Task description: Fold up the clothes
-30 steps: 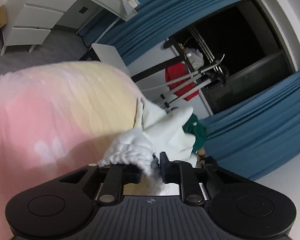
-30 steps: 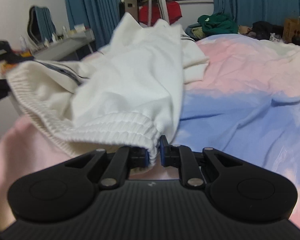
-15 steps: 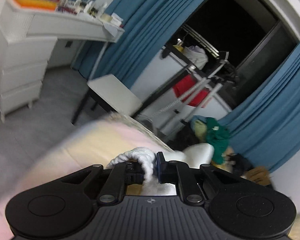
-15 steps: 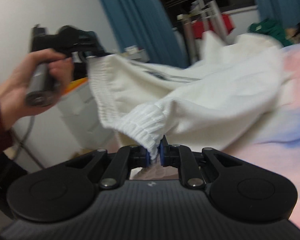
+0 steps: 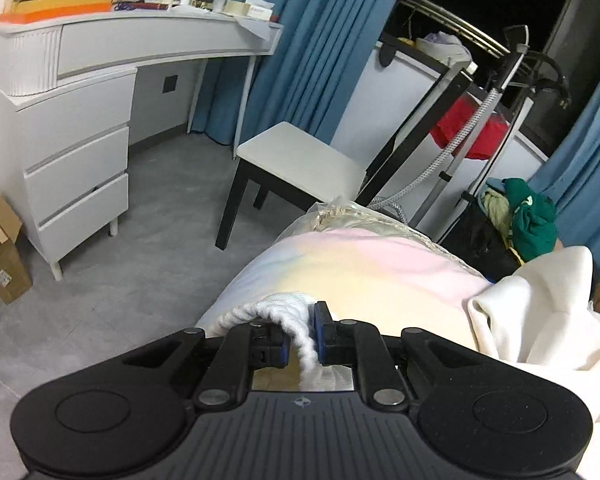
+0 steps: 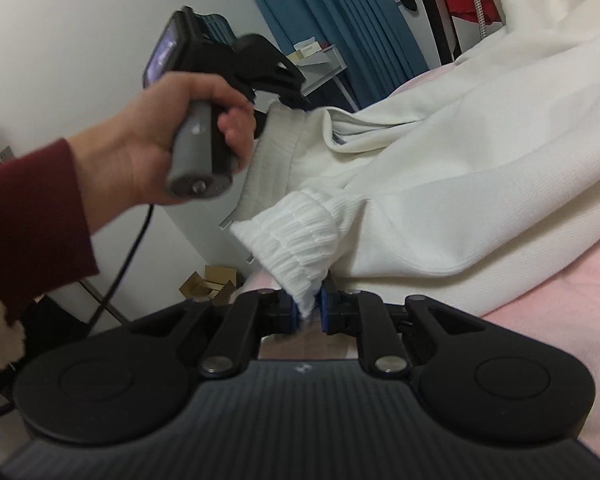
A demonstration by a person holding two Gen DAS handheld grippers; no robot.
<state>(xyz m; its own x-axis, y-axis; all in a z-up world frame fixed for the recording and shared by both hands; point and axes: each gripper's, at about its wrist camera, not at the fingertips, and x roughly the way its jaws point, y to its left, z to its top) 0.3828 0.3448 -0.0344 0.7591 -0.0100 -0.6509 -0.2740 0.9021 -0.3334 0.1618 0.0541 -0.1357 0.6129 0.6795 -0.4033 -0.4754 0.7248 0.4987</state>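
Above the bed point(image 6: 560, 292), both tilted-down tools pinch the white garment point(image 6: 440, 184): left tool point(image 5: 302, 334) its hem, right tool point(image 6: 310, 314) its cuff.

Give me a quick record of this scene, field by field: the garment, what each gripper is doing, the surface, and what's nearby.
garment: white sweatshirt, spread across the bed
left gripper: jaws shut on the ribbed hem
right gripper: jaws opening, ribbed cuff between them
left hand: grips the left gripper's handle, dark red sleeve behind it
surface: bed with pastel pink and yellow cover
nearby: white dresser, white stool, blue curtains, green clothes
fold state: not yet folded
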